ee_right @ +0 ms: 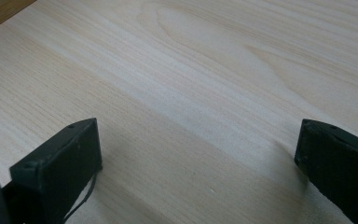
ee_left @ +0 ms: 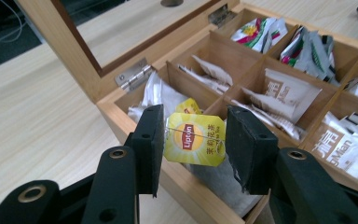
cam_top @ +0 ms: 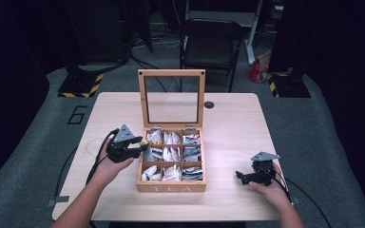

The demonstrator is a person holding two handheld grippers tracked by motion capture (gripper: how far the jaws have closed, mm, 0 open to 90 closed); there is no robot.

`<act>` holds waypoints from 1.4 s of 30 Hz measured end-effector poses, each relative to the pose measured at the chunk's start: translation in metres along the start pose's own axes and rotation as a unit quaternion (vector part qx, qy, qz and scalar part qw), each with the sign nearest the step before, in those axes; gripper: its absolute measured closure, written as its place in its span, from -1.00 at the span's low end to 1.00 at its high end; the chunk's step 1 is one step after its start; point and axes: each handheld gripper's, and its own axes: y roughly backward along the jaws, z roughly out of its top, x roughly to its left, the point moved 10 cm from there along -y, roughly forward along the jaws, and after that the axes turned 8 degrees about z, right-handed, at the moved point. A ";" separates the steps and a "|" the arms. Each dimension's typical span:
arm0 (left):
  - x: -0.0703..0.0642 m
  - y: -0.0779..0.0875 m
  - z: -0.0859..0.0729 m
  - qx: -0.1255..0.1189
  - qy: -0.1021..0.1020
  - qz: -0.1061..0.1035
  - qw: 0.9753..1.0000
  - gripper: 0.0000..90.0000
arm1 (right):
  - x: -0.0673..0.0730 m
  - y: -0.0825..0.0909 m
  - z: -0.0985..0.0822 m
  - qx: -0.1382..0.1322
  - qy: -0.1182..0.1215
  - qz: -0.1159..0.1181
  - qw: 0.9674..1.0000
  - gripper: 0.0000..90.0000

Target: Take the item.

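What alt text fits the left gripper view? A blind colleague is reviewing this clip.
The left gripper pinches a yellow Lipton tea tag between its black jaws, above the edge of an open wooden tea box with compartments of packets.

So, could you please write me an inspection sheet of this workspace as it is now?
Surface: light wooden table, bare around the box.
Job's things: wooden tea box, glass lid upright; nine compartments with tea sachets; yellow tea tag.
Clutter: small dark disc behind the box.
Tools: left tool shut on the yellow tea tag; right tool open over the table.
Cables: black cable trails from the left tool.
Surroundings: black chair, grey floor.
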 end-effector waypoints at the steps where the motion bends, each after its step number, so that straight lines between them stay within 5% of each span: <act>1: 0.000 0.001 0.001 0.000 -0.001 0.000 1.000 0.29 | 0.000 0.000 0.000 0.000 0.000 0.000 1.000 -1.00; 42: -0.003 0.034 0.036 -0.043 -0.020 0.002 0.999 0.28 | 0.000 0.000 0.000 0.000 0.000 0.000 1.000 -1.00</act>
